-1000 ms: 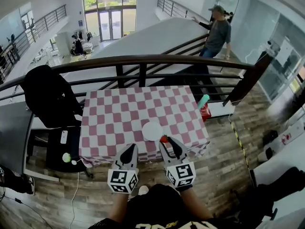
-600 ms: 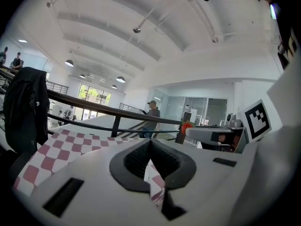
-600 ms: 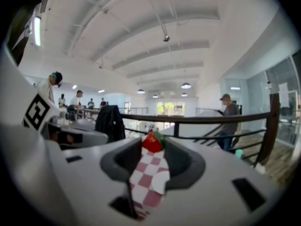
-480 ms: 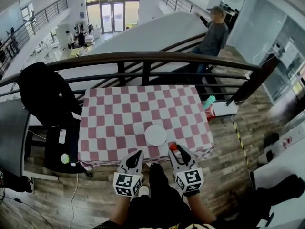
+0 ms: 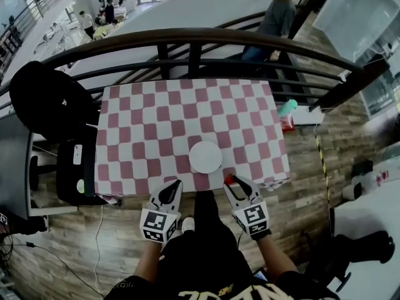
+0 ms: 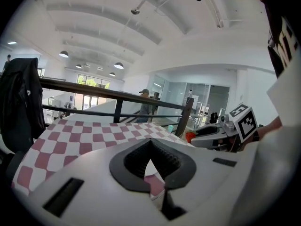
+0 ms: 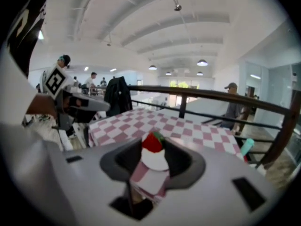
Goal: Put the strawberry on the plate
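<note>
Since the right gripper [image 5: 232, 184] only pinches the strawberry [image 5: 229, 180] at its very tips, head view shows the risk. It hangs at the near edge of the checkered table [image 5: 144, 124], short of the white plate [image 5: 205, 157], so letting go now prob drops it on cloth or floor. Nothing sits btwn strawberry and plate. The railing [image 5: 187, 39], black jacket [image 5: 47, 99] and teal bottle [image 5: 287, 108] are well off the path.

Left gripper view: left gripper [image 6: 151, 161] is closed on nothing, parked beside the other one.

Right gripper view: jaws clamped on the strawberry w/ the plate right behind. Too much tilt could let it slip imo.
</note>
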The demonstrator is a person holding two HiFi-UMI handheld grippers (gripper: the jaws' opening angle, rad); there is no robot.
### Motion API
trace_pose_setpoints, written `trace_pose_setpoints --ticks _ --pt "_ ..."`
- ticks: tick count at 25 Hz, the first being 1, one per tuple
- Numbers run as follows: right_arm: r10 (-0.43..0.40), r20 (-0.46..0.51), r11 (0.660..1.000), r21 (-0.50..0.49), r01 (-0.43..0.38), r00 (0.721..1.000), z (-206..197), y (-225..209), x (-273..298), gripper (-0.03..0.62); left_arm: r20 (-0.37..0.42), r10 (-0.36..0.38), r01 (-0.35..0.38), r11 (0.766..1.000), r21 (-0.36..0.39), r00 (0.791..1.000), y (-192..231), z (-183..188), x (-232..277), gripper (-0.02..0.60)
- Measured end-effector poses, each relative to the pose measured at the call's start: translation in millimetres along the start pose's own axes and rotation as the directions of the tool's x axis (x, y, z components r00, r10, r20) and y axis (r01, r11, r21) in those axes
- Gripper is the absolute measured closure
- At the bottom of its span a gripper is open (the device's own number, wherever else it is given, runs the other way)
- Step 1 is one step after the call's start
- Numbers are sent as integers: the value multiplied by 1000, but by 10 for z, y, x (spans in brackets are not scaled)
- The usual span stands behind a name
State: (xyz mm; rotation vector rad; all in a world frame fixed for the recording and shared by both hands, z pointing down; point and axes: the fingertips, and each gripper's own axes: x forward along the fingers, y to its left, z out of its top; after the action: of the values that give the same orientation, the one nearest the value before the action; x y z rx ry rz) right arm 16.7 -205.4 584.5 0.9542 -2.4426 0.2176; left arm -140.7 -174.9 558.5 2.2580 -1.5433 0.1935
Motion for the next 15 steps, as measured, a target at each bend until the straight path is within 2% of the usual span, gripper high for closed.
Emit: trace_pose_setpoints --ticks 8,12,15 --pt "144 -115 980 -124 -158 983 -287 -106 465 439 -139 -19 21 1000 9 990 280 -291 452 572" --pt "204 -166 956 -179 -233 965 -397 -198 800 439 -182 -47 56 997 47 982 406 -382 778 572" --pt "253 -215 925 -230 -301 943 -543 -208 1060 439 -218 -69 86 994 68 974 452 -493 1005 572"
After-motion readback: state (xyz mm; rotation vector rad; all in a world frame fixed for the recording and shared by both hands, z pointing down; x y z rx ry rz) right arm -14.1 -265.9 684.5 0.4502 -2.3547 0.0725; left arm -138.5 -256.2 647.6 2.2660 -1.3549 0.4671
